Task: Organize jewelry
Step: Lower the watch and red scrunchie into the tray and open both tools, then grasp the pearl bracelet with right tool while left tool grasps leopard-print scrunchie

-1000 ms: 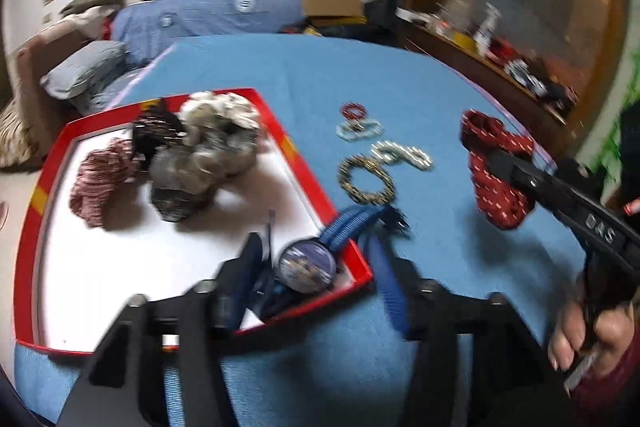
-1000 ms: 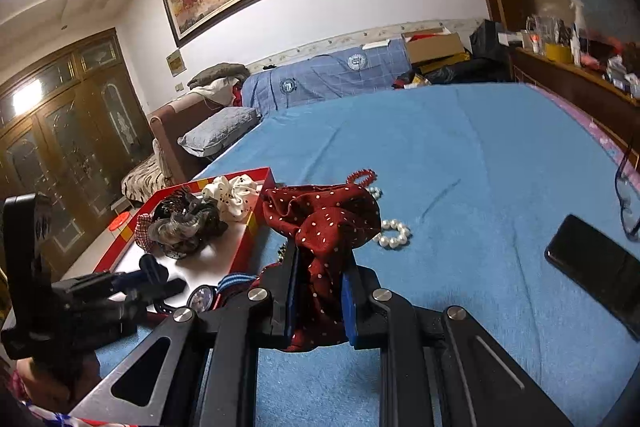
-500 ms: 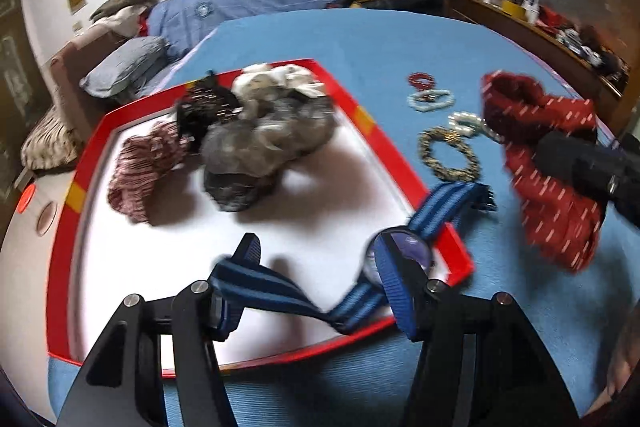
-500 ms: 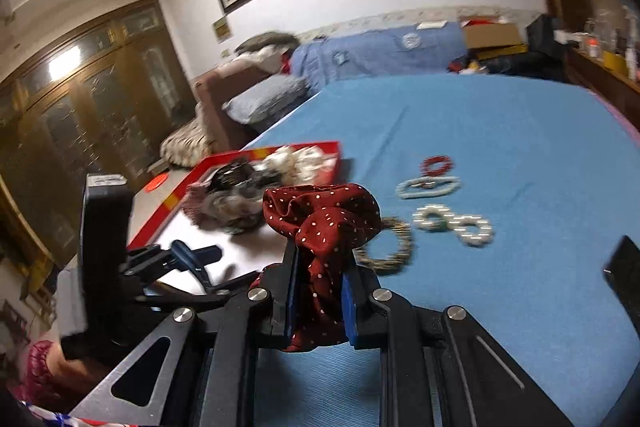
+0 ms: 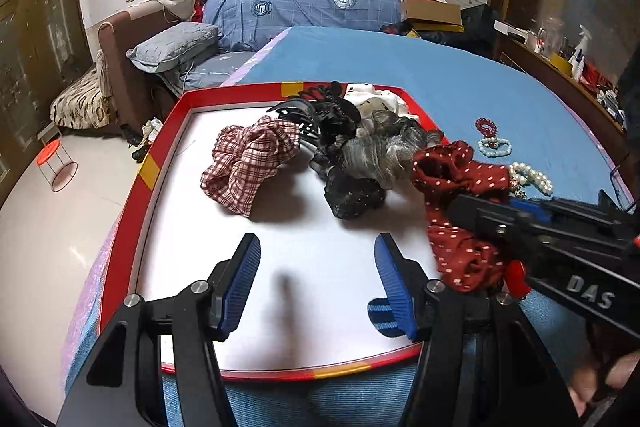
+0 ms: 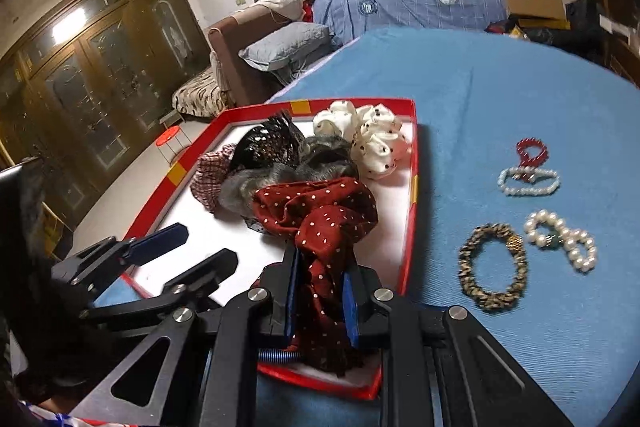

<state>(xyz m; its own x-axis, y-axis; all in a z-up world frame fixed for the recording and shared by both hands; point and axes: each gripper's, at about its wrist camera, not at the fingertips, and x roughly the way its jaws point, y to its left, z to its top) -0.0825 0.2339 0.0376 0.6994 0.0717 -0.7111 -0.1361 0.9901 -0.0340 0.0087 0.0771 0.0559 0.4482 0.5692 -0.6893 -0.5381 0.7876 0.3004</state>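
My right gripper (image 6: 320,293) is shut on a dark red white-dotted scrunchie (image 6: 320,215), held over the right side of the red-rimmed white tray (image 6: 409,227). In the left wrist view that scrunchie (image 5: 460,183) hangs from the right gripper (image 5: 472,211), which reaches in from the right. My left gripper (image 5: 316,267) stands open low over the tray's (image 5: 132,223) bare white floor, nothing between its pads. A blue striped watch strap (image 5: 380,315) peeks out beside its right finger; the watch's face is hidden. Its fingers (image 6: 160,243) also show in the right wrist view.
At the tray's far end lie a plaid scrunchie (image 5: 252,163), a black hair clip (image 5: 320,119), a grey scrunchie (image 5: 384,151) and a white dotted one (image 6: 372,139). On the blue cloth to the right lie a leopard bracelet (image 6: 492,267), two pearl bracelets (image 6: 560,239) and a red bead one (image 6: 530,149).
Both grippers have swung left over the tray. The red scrunchie came in from above the blue cloth. The watch that spanned the left gripper's fingers now shows only a strap end.
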